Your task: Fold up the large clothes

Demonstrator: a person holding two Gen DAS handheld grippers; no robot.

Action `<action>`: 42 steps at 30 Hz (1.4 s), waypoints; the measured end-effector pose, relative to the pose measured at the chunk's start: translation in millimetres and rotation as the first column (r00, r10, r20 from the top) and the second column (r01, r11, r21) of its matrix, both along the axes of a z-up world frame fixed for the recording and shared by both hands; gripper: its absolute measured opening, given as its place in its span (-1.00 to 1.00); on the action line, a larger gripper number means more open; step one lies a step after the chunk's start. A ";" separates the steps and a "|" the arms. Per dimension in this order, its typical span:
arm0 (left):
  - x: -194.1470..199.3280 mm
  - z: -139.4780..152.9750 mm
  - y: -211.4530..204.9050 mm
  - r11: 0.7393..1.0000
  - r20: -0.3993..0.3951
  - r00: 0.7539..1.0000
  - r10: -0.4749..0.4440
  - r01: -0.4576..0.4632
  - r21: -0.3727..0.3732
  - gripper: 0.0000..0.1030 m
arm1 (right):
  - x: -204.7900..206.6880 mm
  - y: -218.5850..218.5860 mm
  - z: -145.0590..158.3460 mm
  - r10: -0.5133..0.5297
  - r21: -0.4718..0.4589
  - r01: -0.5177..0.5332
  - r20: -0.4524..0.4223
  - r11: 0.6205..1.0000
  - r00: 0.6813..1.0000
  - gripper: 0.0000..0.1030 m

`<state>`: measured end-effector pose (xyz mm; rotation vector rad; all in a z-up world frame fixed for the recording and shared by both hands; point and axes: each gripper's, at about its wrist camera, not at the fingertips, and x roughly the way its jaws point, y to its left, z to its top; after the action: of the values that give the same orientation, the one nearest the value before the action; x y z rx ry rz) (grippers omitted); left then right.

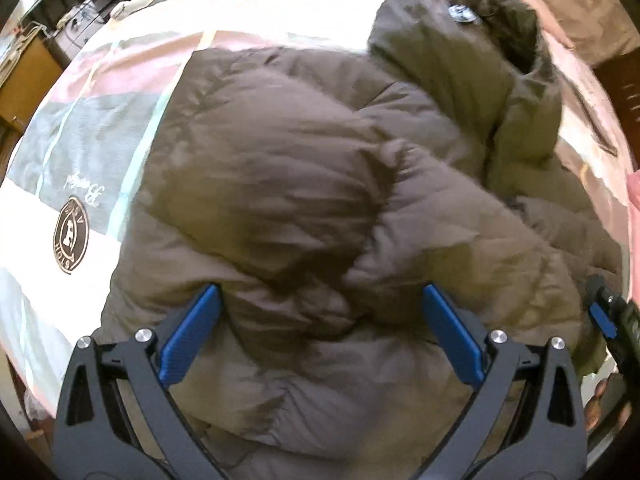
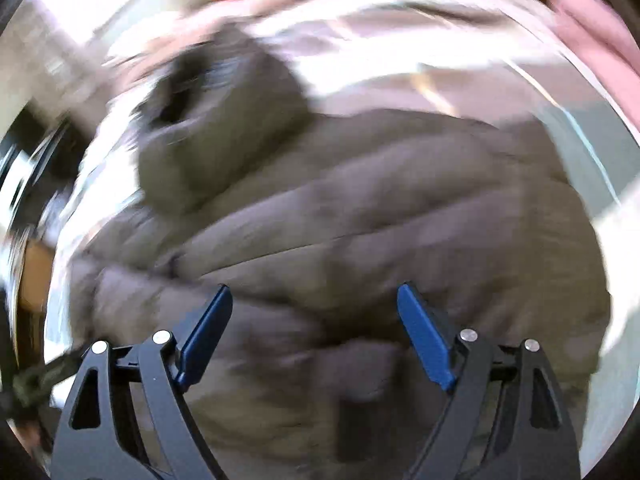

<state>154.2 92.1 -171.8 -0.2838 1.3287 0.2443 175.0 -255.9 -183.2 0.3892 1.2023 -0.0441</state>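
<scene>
— Biggest first? Striped bedspread (image 1: pixel 80 136), under everything.
— Then puffer jacket (image 1: pixel 304 200), lengthwise away, hood (image 1: pixel 460 40) at far end.
— Left gripper (image 1: pixel 320 300)?
— Spread wide, gripping nothing. Right gripper (image 2: pixel 314 300) likewise, above jacket; view blurred.

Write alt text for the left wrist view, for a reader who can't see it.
A puffy brown hooded jacket lies bunched on a bed with a pink, grey and white striped cover, its hood at upper right. The left gripper is open just above the jacket, holding nothing. The right gripper's tip shows at the right edge.
</scene>
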 end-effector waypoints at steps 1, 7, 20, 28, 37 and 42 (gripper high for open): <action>-1.2 -5.4 3.2 1.000 -0.044 0.999 0.011 -0.010 0.015 0.96 | 1.5 -10.1 -8.4 -0.035 0.032 0.036 -0.033 0.999 0.999 0.65; -31.1 38.7 13.3 0.976 -0.020 0.994 0.104 -0.106 -0.191 0.96 | 1.4 -39.3 3.4 -0.134 0.300 0.152 -0.081 0.942 0.988 0.66; -43.4 21.9 41.2 0.985 -0.104 0.986 0.128 -0.139 -0.102 0.96 | 1.3 -13.6 0.3 -0.097 0.148 0.102 -0.040 0.984 0.994 0.73; -81.0 69.7 41.0 0.970 0.006 0.997 0.076 -0.072 -0.230 0.96 | 80.8 71.8 67.0 0.190 -0.126 -0.177 0.101 0.976 0.977 0.74; -68.8 42.2 -1.9 0.991 -0.034 0.998 -0.048 0.043 -0.124 0.96 | 270.1 142.0 46.9 0.135 -0.385 -0.078 0.123 0.920 0.983 0.79; -66.6 27.5 -11.2 0.990 -0.087 0.986 -0.139 0.136 -0.039 0.96 | 286.6 158.2 32.1 0.163 -0.501 -0.083 0.117 0.861 0.980 -0.70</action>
<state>87.5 80.9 -144.2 -0.2102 1.4361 0.1203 461.6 -97.7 -151.1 -0.1373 1.0127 -0.2041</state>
